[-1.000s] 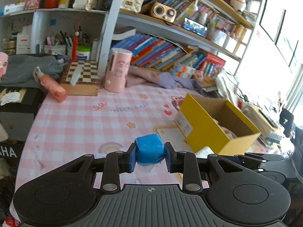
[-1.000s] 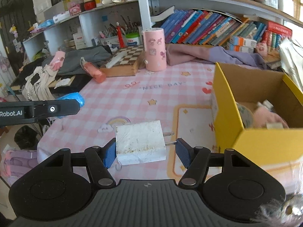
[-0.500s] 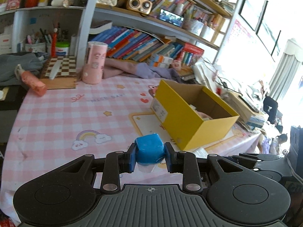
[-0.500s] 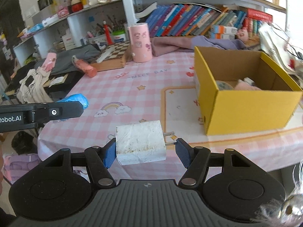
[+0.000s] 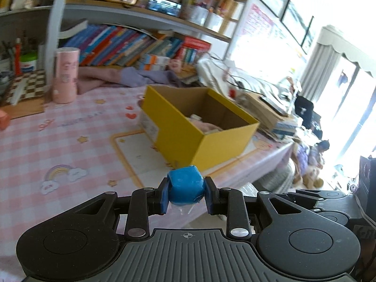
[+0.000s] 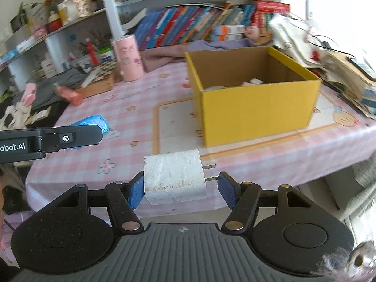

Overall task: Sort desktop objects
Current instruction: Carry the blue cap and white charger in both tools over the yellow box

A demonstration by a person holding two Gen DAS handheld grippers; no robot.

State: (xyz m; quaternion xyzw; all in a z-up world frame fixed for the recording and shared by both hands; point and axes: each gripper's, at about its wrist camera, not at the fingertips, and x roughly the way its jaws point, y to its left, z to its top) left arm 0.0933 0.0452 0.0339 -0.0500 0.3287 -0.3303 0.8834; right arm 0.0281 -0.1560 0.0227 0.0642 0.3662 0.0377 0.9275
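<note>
blue plastic fills my left hand-held gripper, whose two fingers are pressed in on a small blue object with something clear hanging just under it; i cannot tell what that object is. it hangs in the air over the near edge of the bench, which wears a pink checked cloth. my right hand-held gripper is clamped on a white charger turned sideways: the left blue pad presses its flat end, and the right one meets its two metal prongs. the charger's white skin looks scuffed and speckled. it too hangs off the near edge of the bench, apart from everything on it. further in on the bench stands a yellow cardboard box, open at the top, with a few pale items low inside that i cannot make out. the box sits partly on a white mat with an orange border. from the right view the left hand-held gripper shows as a black bar at the left edge with the blue object poking out past it. near the back of the bench stands a pink cup, upright, just in front of a shelf of books; a checked board lies to its left.
</note>
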